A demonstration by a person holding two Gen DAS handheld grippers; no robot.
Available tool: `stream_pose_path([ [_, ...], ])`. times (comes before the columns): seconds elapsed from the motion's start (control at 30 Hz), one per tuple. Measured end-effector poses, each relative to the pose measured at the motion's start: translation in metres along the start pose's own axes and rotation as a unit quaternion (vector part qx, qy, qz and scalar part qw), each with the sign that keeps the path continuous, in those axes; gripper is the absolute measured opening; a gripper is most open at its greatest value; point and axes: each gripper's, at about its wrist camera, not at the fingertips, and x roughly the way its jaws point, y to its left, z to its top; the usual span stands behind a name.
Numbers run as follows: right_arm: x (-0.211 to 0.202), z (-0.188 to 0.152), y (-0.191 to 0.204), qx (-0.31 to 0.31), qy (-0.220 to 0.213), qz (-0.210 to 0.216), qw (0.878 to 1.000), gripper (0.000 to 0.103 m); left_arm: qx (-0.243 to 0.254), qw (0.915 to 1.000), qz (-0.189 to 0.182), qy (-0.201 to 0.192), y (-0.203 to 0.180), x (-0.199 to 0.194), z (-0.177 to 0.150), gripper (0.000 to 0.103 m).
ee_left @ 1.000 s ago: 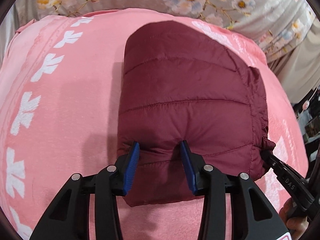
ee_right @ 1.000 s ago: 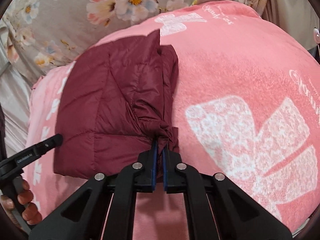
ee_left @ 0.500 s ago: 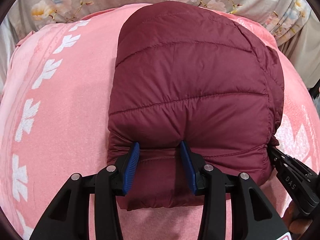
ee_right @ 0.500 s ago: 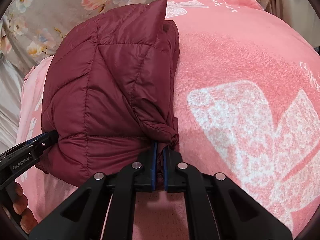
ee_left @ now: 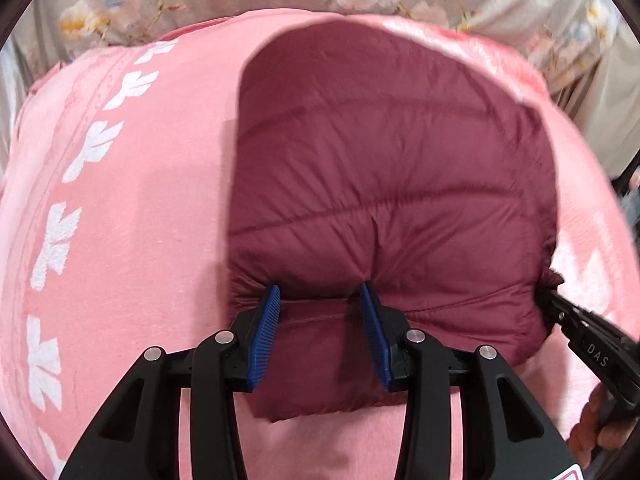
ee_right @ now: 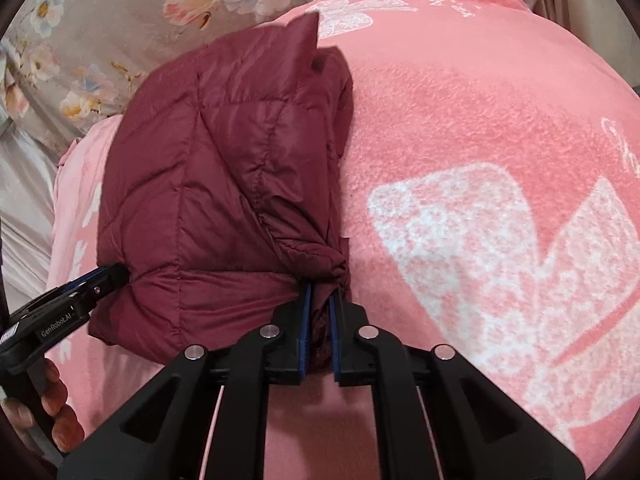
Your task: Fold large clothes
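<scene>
Maroon puffer jacket (ee_left: 392, 184) lies folded into a thick bundle on a pink fleece blanket (ee_left: 132, 208) that covers the bed, with a grey flowered sheet (ee_right: 120, 28) showing beyond the blanket's far edge. No container is anywhere in sight. The jacket is quilted in stitched channels, its fabric smooth with a slight sheen, and its near edge puffs up over a lower layer. From the right wrist view one side shows several stacked layers, with a pointed corner sticking up at the far end. The blanket carries white bow and flower prints.

The left claw (ee_left: 320, 320) pinches the near edge of the bundle, its blue pads (ee_left: 264, 328) set apart with a thick roll of fabric filling the gap between them. The right claw (ee_right: 319, 312) sits at the jacket's near right corner; its jaws have just been easing apart, and a gathered tuft of fabric is between the narrow-set pads. Whether they press on it I cannot tell. Fingers (ee_right: 56, 404) grip the left handle.
</scene>
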Motion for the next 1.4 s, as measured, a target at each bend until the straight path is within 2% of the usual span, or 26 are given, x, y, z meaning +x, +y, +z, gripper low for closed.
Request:
stream_pose_path([
  [0.1,-0.033,0.022,-0.001,0.015,-0.047,0.029,0.998,0.019,-0.028,0.9991,-0.009,-0.030,0.024,-0.022,0.023,0.039],
  [0.17,-0.048,0.046,0.000,0.029,-0.075,0.060,0.995,0.034,-0.047,0.9974,-0.015,-0.051,0.038,-0.035,0.051,0.039],
  [0.2,-0.050,0.057,0.001,0.033,-0.083,0.073,0.993,0.036,-0.057,0.9965,-0.016,-0.059,0.044,-0.038,0.064,0.039],
  [0.27,-0.044,0.085,0.007,0.036,-0.096,0.084,0.991,0.041,-0.069,0.9950,-0.015,-0.071,0.049,-0.037,0.091,0.039],
  [0.3,-0.038,0.096,0.009,0.037,-0.098,0.082,0.991,0.045,-0.072,0.9947,-0.015,-0.072,0.050,-0.034,0.101,0.039],
  [0.33,-0.027,0.110,0.015,0.043,-0.098,0.076,0.991,0.054,-0.074,0.9947,-0.021,-0.068,0.049,-0.029,0.114,0.039],
  [0.37,-0.012,0.123,0.018,0.054,-0.093,0.065,0.992,0.057,-0.074,0.9950,-0.031,-0.060,0.047,-0.021,0.124,0.039],
  [0.5,0.040,0.145,0.022,0.087,-0.052,0.035,0.994,0.057,-0.078,0.9949,-0.058,-0.029,0.030,0.016,0.152,0.039],
  [0.57,0.063,0.145,0.023,0.093,-0.028,0.039,0.994,0.044,-0.067,0.9965,-0.047,-0.013,0.019,0.040,0.157,0.039],
  [0.6,0.071,0.143,0.024,0.092,-0.024,0.037,0.995,0.031,-0.063,0.9972,-0.039,-0.009,0.015,0.050,0.156,0.039],
  [0.67,0.081,0.139,0.027,0.076,-0.034,0.017,0.996,0.022,-0.050,0.9986,-0.014,-0.010,0.007,0.068,0.154,0.040],
  [0.7,0.083,0.138,0.029,0.067,-0.038,0.005,0.997,0.021,-0.045,0.9988,-0.007,-0.015,0.006,0.072,0.153,0.041],
  [0.9,0.101,0.127,0.031,0.030,-0.057,-0.033,0.997,0.019,0.007,0.9975,0.047,-0.052,-0.015,0.093,0.144,0.045],
  [1.4,0.118,0.119,0.039,-0.012,-0.091,-0.075,0.993,0.018,0.024,0.9907,0.088,-0.100,-0.028,0.109,0.133,0.047],
])
